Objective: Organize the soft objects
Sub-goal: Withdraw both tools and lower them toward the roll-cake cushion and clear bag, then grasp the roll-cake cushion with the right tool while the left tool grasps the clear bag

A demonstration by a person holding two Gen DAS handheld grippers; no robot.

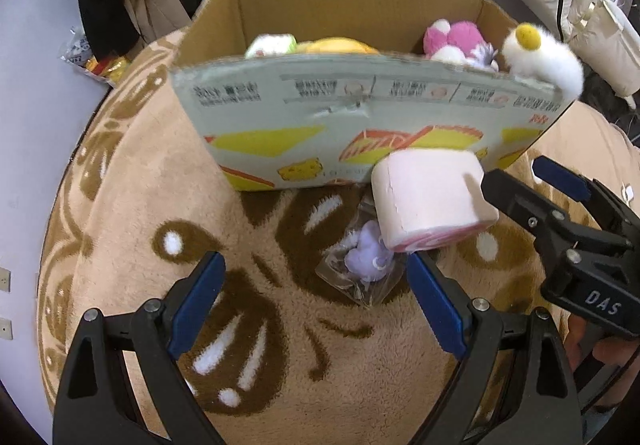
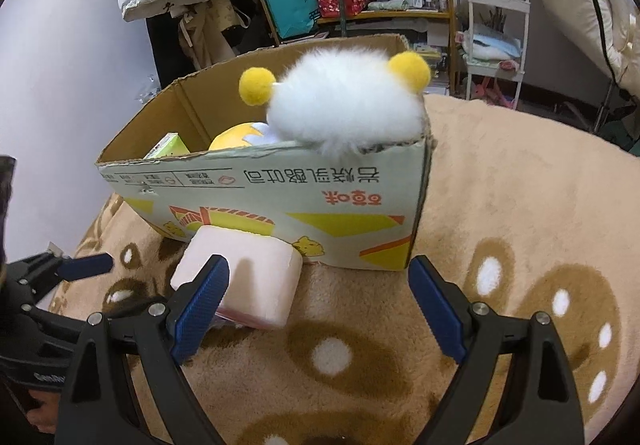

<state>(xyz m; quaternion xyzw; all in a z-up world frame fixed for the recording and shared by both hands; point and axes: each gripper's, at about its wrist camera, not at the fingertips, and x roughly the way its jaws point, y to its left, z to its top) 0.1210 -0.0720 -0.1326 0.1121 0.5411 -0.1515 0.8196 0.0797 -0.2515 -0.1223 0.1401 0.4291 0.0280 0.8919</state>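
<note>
- Left wrist view: the left gripper [image 1: 316, 309] hangs over the blanket [image 1: 132, 205] with its jaws wide apart and nothing between them.
- A small purple toy in a clear bag [image 1: 366, 259] lies on the blanket between the blue pads, partly under a pink cushion [image 1: 430, 201] that leans against the front wall of the cardboard box [image 1: 360, 117].
- The bagged toy looks light; its plastic is probably slippery and crinkly, so I would pinch the stuffed body through the bag, not a loose corner.
- The cushion looks soft, light and bulky; I judge a squeeze across its short sides would hold best.
- The right gripper [image 1: 520, 185] reaches in beside the cushion, its jaws apart.
- The box holds a pink plush [image 1: 452, 35], a yellow plush [image 1: 340, 45] and a pale green and white one [image 1: 272, 45]; a white fluffy toy [image 1: 540, 57] spills over the rim at the right corner.
- Right wrist view: the right gripper [image 2: 320, 301] is spread open and empty, one pad in front of the cushion [image 2: 248, 277].
- The white fluffy toy [image 2: 344, 109] sits on the box [image 2: 320, 193] corner, half out; it could tumble if the box is knocked.
</note>
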